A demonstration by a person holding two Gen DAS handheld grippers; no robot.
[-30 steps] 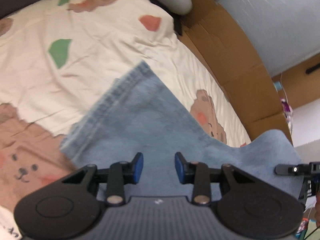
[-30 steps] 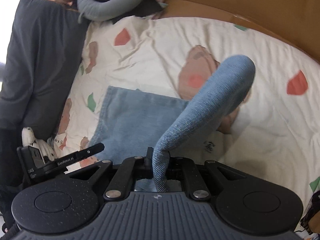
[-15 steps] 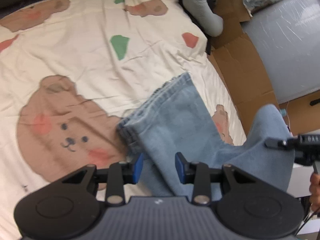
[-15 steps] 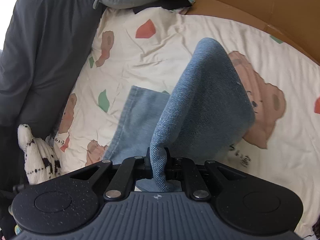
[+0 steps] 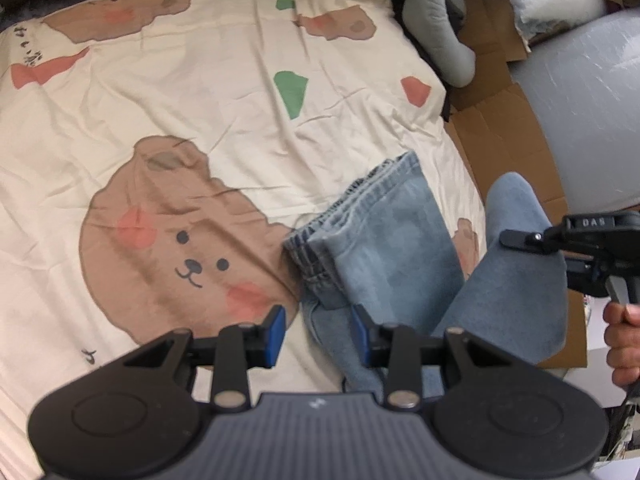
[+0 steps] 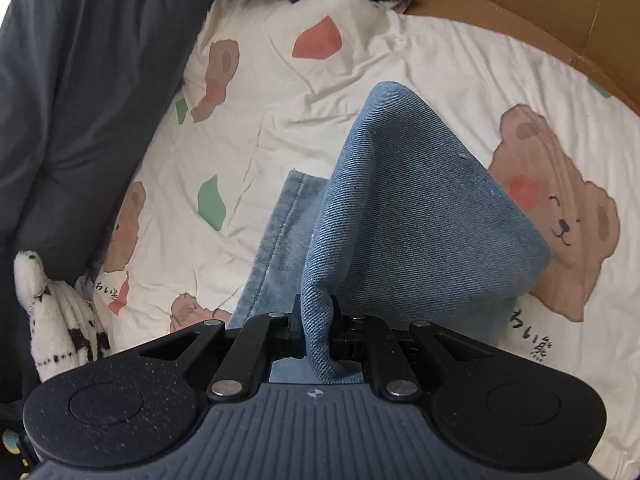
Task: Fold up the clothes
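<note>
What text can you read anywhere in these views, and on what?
"DAS": white letters on the right claw's black body, seen from the left wrist.
Dark handwritten characters printed on the bear bedsheet: "わい" then one character too blurred to read.
Small logo marks on both claw housings: unreadable.

We cannot see the right tongs' [image 6: 316, 334] pad faces, buried in the jeans [image 6: 420, 216] fold. The frame edge cuts off the person's hand [image 5: 624, 344] at the right. The jeans' near end is hidden behind the left tongs [image 5: 316, 336].
</note>
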